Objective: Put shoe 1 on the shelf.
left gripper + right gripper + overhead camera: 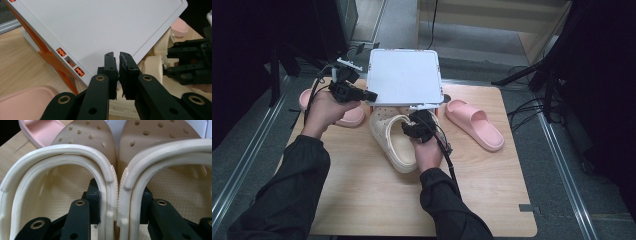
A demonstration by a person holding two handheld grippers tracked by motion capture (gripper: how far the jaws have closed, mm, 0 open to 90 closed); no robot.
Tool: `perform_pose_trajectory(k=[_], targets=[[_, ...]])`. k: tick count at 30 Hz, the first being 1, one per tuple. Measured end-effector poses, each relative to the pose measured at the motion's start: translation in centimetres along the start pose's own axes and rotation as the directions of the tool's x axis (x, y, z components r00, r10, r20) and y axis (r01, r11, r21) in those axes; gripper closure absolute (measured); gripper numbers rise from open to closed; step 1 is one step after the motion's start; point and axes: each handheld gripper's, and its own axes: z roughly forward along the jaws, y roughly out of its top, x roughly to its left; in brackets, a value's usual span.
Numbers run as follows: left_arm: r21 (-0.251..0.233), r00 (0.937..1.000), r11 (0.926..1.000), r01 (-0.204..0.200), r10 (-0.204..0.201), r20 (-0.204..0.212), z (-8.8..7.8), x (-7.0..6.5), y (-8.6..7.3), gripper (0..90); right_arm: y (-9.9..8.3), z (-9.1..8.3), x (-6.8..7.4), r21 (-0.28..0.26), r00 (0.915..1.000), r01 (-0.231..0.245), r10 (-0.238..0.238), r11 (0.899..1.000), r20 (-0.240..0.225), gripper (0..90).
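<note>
Overhead light falls evenly on the wooden table [377,200], casting soft shadows; its surroundings lie dark. All three pictures look soft, and nearby black jaws blur slightly.

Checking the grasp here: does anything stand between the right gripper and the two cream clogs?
No. The right gripper has one jaw inside each cream clog, clamping their touching inner walls together. Nothing shows between pads and walls.

Both grippers at the white shelf's near edge

Left gripper [117,58] nearly closed at the white shelf's [404,75] left corner; right gripper [117,202] pinches the cream clogs' [110,170] inner walls together below it.
</note>
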Motion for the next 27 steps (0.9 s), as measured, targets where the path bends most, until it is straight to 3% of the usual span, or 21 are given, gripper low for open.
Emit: perform_pose_trajectory(k=[3,6,10,16,19,27], targets=[[0.001,1.0000,1.0000,-0.001,0.001,0.000,0.0,-0.1,0.0,84.2,0.1,0.7,-0.8,-0.014,0.9993,-0.017,0.017,1.000,0.034,66.1],[0.002,1.0000,1.0000,-0.003,0.003,0.006,0.1,-0.1,0.0,84.2,0.1,1.0,-1.1,-0.024,0.9991,-0.026,0.027,0.999,0.033,66.1],[0.001,1.0000,1.0000,-0.003,0.003,0.002,0.1,-0.1,0.0,84.2,0.1,1.6,-0.7,-0.013,0.9983,-0.011,0.012,1.000,0.057,66.0],[0.000,1.0000,1.0000,-0.004,0.004,0.001,0.0,-0.1,0.0,84.2,0.1,2.6,-0.6,-0.011,0.9963,-0.028,0.029,1.000,0.081,65.9],[0.000,1.0000,1.0000,0.000,0.000,0.003,0.0,-0.1,0.0,84.0,0.0,3.0,-0.4,-0.014,0.9952,-0.005,0.007,1.000,0.098,65.7],[-0.006,0.9999,0.9999,0.008,-0.008,0.010,0.0,0.0,-0.1,83.8,-0.4,2.8,-1.0,-0.010,0.9976,-0.031,0.032,0.999,0.061,62.4]])
